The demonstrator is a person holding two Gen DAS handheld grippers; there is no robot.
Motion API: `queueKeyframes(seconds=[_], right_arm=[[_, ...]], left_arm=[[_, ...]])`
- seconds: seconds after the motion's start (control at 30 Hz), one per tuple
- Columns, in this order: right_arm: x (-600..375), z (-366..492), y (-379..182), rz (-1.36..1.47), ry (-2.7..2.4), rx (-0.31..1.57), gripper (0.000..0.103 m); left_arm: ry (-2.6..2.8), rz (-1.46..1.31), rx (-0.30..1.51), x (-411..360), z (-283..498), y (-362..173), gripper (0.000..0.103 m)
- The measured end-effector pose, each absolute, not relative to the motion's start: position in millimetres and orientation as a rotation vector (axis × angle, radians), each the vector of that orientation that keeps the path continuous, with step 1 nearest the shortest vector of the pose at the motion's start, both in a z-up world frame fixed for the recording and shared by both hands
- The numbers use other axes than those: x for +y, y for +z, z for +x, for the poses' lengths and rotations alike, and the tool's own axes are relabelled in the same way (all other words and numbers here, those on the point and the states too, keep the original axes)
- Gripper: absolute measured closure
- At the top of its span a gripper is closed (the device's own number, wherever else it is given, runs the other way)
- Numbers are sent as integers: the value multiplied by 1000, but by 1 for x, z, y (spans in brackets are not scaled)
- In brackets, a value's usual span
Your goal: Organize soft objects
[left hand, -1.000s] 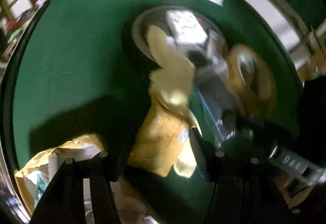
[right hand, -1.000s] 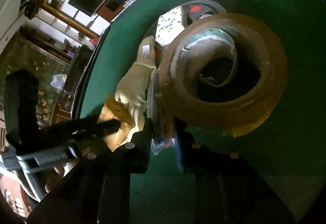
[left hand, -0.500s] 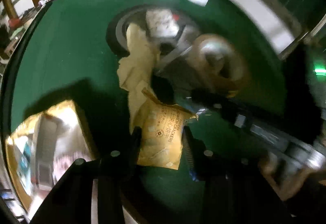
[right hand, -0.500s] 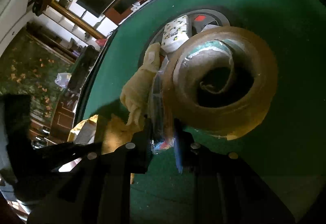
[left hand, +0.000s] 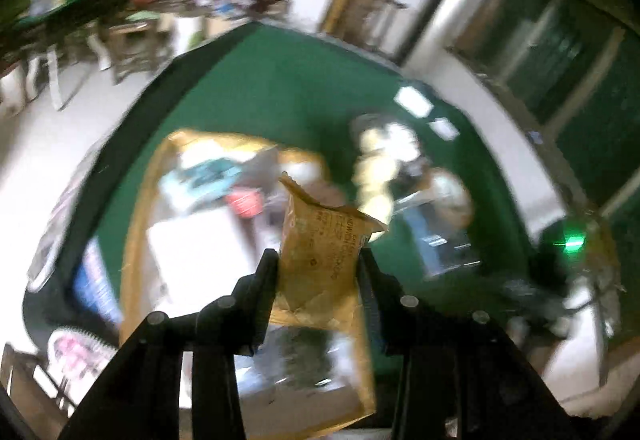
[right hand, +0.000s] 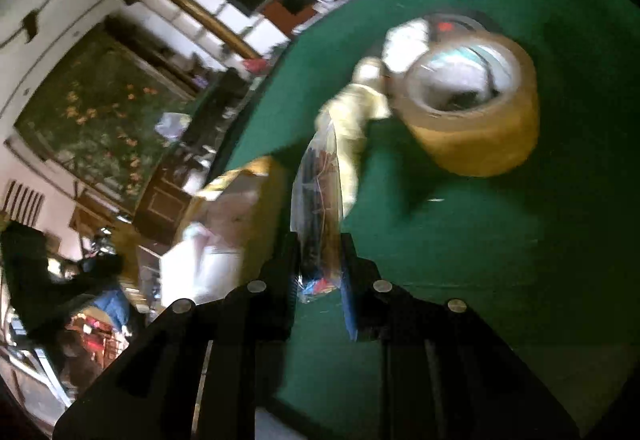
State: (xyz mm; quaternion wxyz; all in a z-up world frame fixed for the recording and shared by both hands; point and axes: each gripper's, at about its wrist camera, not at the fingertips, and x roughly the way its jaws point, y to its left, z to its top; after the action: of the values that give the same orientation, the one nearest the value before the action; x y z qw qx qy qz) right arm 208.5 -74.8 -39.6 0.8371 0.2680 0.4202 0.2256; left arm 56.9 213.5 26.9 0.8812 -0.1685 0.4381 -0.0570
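Lifted off the green felt tabletop (left hand: 260,112) now: left claw (left hand: 318,264) pinches a crinkly yellow snack packet (left hand: 320,260), right claw (right hand: 320,248) grips a clear plastic bag (right hand: 318,192).

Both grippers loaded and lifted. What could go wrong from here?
1. The left gripper pinches the yellow cracker packet near its lower half; the top flops free, so it may twist out.
2. The right gripper holds a slick clear plastic bag; it might slip.
3. Both views are motion-blurred, so the drop into the cardboard box could miss.
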Motion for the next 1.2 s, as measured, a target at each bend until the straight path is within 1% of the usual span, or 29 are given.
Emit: queueKeyframes(seconds=[0.2, 0.4, 0.63, 0.73, 0.77, 0.8, 0.83, 0.93, 1.07, 1.2], right_arm=[[-16, 192, -10, 476, 668, 830, 85], [38, 198, -23, 411, 771, 902, 85], [70, 220, -56, 386, 781, 1012, 83], [78, 222, -63, 337, 810, 1022, 74], [80, 219, -60, 297, 802, 1006, 65], [82, 216, -56, 254, 796, 973, 57], [81, 215, -52, 228, 787, 950, 54], [77, 216, -42, 211, 778, 923, 54], [59, 219, -30, 224, 774, 892, 54], [24, 234, -22, 272, 736, 877, 54]], left_arm=[[-44, -378, 965, 239, 44, -2, 63], [-35, -396, 962, 246, 42, -7, 63], [-18, -398, 925, 244, 42, -10, 63], [-31, -402, 901, 243, 37, -10, 59], [-22, -398, 892, 243, 35, -9, 56], [-6, -394, 882, 243, 34, -7, 50], [11, -387, 869, 242, 33, -4, 46], [52, -341, 843, 234, 33, 3, 44], [90, -197, 832, 213, 37, 8, 43], [16, -183, 799, 194, 40, 23, 43]])
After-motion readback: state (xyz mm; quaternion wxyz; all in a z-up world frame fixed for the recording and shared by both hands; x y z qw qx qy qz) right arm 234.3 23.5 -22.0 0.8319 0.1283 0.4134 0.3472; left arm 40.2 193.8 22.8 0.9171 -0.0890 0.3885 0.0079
